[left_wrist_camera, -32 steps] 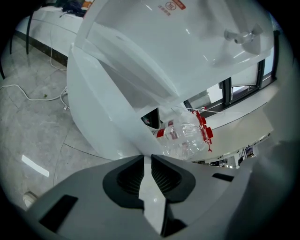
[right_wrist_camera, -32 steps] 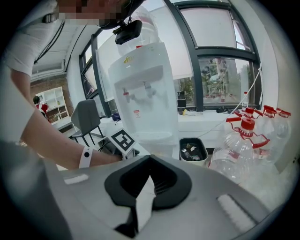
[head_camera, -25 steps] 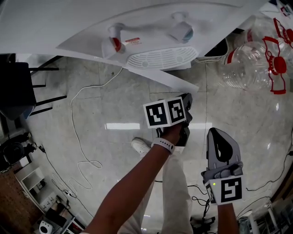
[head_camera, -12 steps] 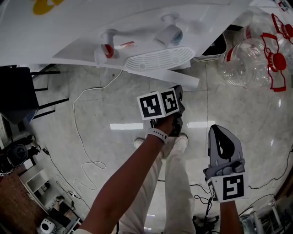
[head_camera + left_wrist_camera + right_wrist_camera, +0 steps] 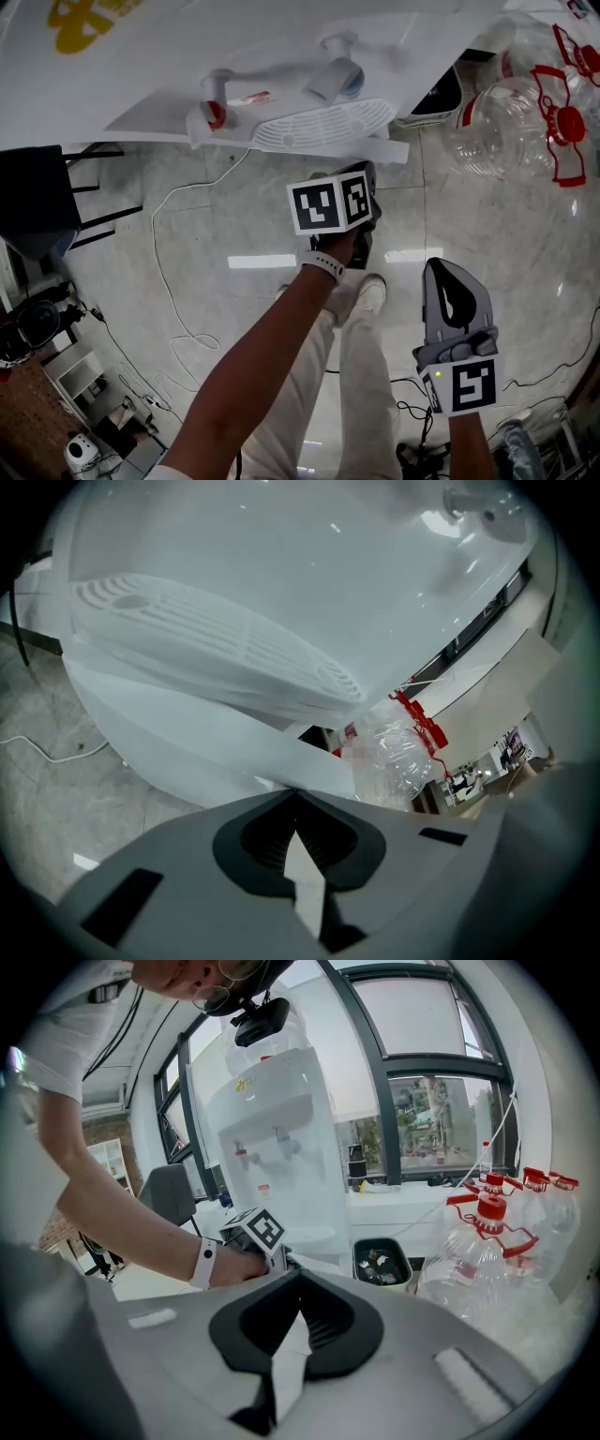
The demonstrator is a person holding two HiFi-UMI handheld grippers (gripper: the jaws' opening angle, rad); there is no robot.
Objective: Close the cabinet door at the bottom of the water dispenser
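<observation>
The cabinet door point(image 5: 380, 150) sits low on the front of the white water dispenser point(image 5: 187, 66), just under the ribbed drip tray point(image 5: 323, 124). In the head view it shows as a narrow white strip lying nearly flat along the dispenser's body. In the left gripper view the door point(image 5: 234, 747) runs as a pale band below the drip tray point(image 5: 216, 639), and a dark sliver at its far end may be a gap left between door and body, though the angle is too poor to be sure. The left gripper point(image 5: 367, 180) points down at the door's outer face, with its jaws closed together and nothing between them point(image 5: 296, 795). Its tips sit right at the door's edge, seemingly touching it. The right gripper point(image 5: 448, 274) hangs well apart from the dispenser above the marble floor point(image 5: 234, 225), its jaws likewise together and empty point(image 5: 300, 1277). Above the tray stand a red tap point(image 5: 214, 111) and a blue tap point(image 5: 339, 77). To the right of the dispenser are clear water bottles point(image 5: 525, 122) with red caps, and a black bin point(image 5: 380, 1262) stands between them and the dispenser. A white cable point(image 5: 164, 272) loops across the floor on the left, near a black chair point(image 5: 37, 197)
</observation>
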